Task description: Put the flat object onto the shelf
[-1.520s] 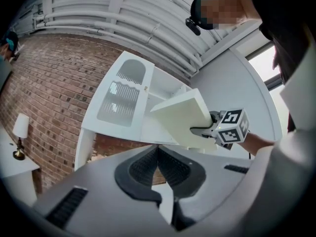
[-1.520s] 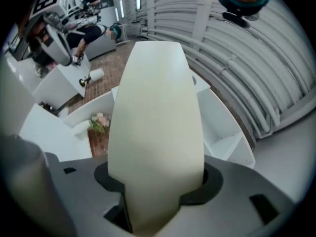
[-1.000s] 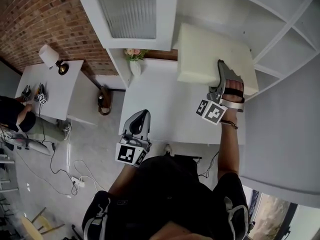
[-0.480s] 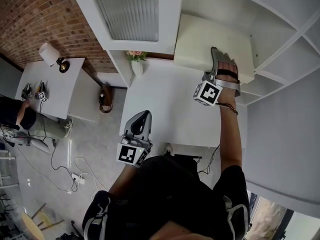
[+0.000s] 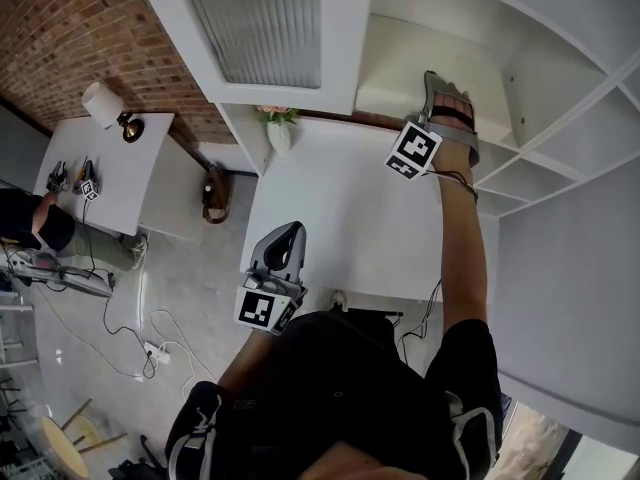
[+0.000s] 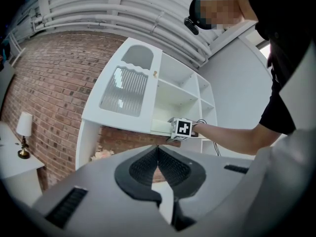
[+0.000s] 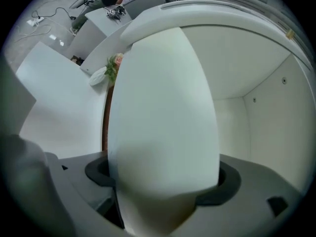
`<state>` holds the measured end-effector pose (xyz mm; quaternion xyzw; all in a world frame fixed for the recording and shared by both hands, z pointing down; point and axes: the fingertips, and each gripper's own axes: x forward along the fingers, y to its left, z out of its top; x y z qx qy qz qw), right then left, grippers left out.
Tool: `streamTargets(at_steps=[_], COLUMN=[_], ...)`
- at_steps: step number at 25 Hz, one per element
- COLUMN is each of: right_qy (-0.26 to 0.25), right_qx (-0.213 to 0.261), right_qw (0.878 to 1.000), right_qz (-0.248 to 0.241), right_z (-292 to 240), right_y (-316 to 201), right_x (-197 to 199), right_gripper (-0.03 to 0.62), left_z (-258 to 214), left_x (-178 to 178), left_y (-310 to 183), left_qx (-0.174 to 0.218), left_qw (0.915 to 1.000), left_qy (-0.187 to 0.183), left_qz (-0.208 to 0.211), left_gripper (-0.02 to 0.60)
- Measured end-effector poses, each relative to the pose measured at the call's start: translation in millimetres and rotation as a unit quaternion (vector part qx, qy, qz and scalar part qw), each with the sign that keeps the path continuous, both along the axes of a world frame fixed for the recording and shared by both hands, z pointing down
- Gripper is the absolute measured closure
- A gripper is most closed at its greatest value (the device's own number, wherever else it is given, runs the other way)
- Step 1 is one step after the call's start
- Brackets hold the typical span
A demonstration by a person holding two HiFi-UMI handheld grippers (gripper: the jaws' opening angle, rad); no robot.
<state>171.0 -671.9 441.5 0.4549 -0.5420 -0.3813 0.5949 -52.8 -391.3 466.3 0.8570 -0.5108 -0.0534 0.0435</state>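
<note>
While the person's right arm stretches across the white counter [image 5: 330, 218] toward 12 o'clock in the head view, the right tool [image 5: 431, 83] points into the lowest open bay of the white shelf [image 5: 560, 108]. The flat object [image 5: 395, 73], a pale thick slab, lies flat inside that bay, filling most of its floor. In the right gripper view the slab's near end stands between the jaws, which have just been opening and are now spread wide on either side of it; whether the pads still brush its faces is hard to make out. The marker cube [image 5: 414, 152] on that tool sits at 6 o'clock of the slab, above the counter's far edge. At 9 o'clock of the bay hangs a door [image 5: 262, 28] with ribbed glass, and just below it a small vase [image 5: 277, 128] of flowers stands at the counter's far left corner. The left tool [image 5: 284, 236] hangs at 7 o'clock of the counter, beyond its near edge, pointing level toward the shelf; its jaws are closed together with nothing between them. A brick wall [image 5: 90, 28] fills the 10 o'clock corner, and a lamp [image 5: 100, 103] stands on a smaller counter [image 5: 110, 183] at 9 o'clock.
</note>
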Motion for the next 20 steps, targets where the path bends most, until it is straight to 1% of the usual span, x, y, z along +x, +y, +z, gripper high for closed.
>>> streamTargets(at_steps=[4, 7, 11, 14, 15, 17, 19, 20], right_qy=[-0.004, 0.0, 0.005, 0.003, -0.002, -0.031, -0.08, -0.115], right_qx=[0.015, 0.011, 0.015, 0.03, 0.033, 0.038, 0.047, 0.047], right_qw=[1.0, 1.0, 1.0, 0.999, 0.999, 0.997, 0.993, 0.99], right_qz=[-0.01, -0.014, -0.023, -0.034, -0.038, -0.052, -0.067, -0.073], right_z=[-1, 0, -7, -16, -17, -18, -21, -21], right_y=[2, 5, 18, 38, 48, 75, 108, 125], right_x=[2, 3, 3, -5, -8, -17, -28, -35], right_gripper=[0.164, 0.157, 0.156, 0.157, 0.157, 0.158, 0.159, 0.162], left_z=[6, 4, 6, -2, -5, -1, 1, 1], left_x=[2, 4, 0, -6, -7, -12, -17, -19], left_y=[8, 17, 27, 33, 35, 43, 51, 56], left_qx=[-0.008, 0.005, -0.009, 0.004, 0.007, 0.0, -0.004, -0.002], left_qw=[1.0, 0.9999, 0.9999, 0.9999, 0.9998, 0.9998, 0.9997, 0.9996], left_qy=[-0.001, 0.01, 0.001, 0.008, 0.01, 0.009, 0.011, 0.014], left_qz=[0.002, 0.008, 0.009, 0.013, 0.015, 0.017, 0.023, 0.027], left_gripper=[0.571, 0.571, 0.571, 0.571, 0.571, 0.571, 0.571, 0.571])
